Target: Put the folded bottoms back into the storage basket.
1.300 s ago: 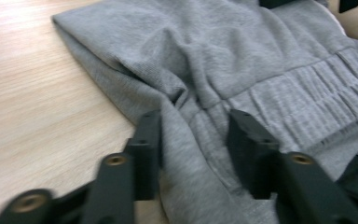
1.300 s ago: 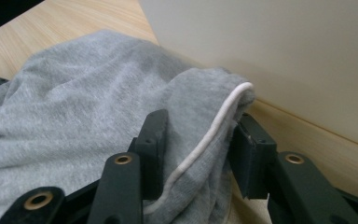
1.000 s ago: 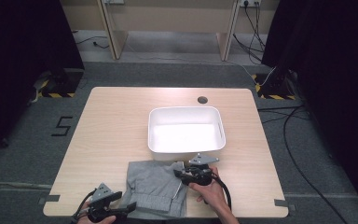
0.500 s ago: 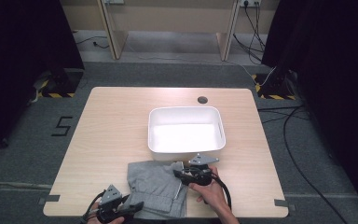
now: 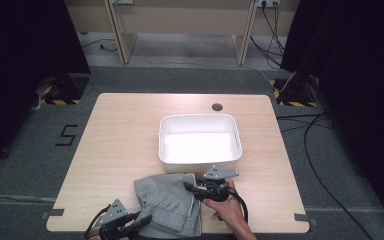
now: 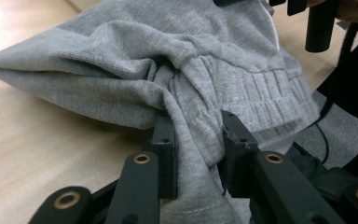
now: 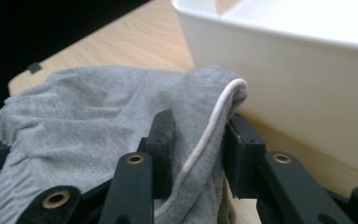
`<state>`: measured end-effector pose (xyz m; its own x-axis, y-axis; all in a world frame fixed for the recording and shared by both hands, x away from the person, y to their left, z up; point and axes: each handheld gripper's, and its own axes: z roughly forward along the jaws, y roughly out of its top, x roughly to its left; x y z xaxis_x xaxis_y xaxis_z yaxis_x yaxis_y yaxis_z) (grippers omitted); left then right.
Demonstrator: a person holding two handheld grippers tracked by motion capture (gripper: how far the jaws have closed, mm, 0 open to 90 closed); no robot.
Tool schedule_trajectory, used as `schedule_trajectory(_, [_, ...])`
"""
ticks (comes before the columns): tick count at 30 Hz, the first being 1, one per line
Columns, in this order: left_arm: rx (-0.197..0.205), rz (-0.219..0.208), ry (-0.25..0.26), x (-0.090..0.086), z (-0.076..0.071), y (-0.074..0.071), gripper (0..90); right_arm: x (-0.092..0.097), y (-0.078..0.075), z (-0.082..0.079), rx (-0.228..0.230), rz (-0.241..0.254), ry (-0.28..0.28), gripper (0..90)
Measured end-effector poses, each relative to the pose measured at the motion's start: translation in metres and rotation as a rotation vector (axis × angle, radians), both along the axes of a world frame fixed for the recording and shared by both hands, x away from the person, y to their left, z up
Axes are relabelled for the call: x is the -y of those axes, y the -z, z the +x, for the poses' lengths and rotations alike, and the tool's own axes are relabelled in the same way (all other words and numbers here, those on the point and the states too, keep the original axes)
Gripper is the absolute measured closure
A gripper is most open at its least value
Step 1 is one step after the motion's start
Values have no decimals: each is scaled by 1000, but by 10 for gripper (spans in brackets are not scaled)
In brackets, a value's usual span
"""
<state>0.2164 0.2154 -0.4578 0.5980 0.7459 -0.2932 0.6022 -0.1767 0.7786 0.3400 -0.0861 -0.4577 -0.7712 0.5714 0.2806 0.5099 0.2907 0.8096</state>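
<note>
- Since the earlier frames, the left tool [image 5: 142, 220] is seen brought in from the near left edge of the surface [image 5: 125, 145] onto the grey garment [image 5: 167, 202]; its jaws have just been closing, with cloth between them.
- Left tool is now pinched on a bunched fold of the garment near its ribbed band [image 6: 256, 88], as the left gripper view shows [image 6: 193, 154].
- Right tool [image 5: 192, 188] is unmoved, clamped on the garment's far corner by the white piping [image 7: 205, 135].
- Garment is lain folded at the near edge of the surface, just in front of the white bin [image 5: 200, 139], with one corner close to the bin wall [image 7: 307, 74].
- Two opposite edges are held, judged so that the cloth can be lifted without unfolding or sagging.
- Bin is left empty; a lift into it is judged the likely purpose.
</note>
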Motion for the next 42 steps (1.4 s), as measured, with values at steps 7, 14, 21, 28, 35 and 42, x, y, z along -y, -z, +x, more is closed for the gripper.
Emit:
schedule_trajectory(7, [54, -25, 21, -3, -1, -31, 699, 2, -34, -3, 45, 50, -26, 673])
schedule_trajectory(14, [135, -23, 61, 5, 6, -66, 697, 11, -73, 0, 108, 73, -39, 674])
schedule_trajectory(21, [154, -22, 83, 11, 29, -88, 696, 20, -96, 13, 141, 82, -21, 674])
schedule_trajectory(28, [174, 3, 111, 20, 57, -109, 696, 28, -118, 38, 142, 78, -7, 674])
schedule_trajectory(35, [178, 7, 128, 25, 78, -128, 696, 31, -140, 54, 150, 63, -1, 675])
schedule_trajectory(42, [193, -11, 122, 32, 97, -140, 696, 36, -158, 72, 151, 51, 19, 675])
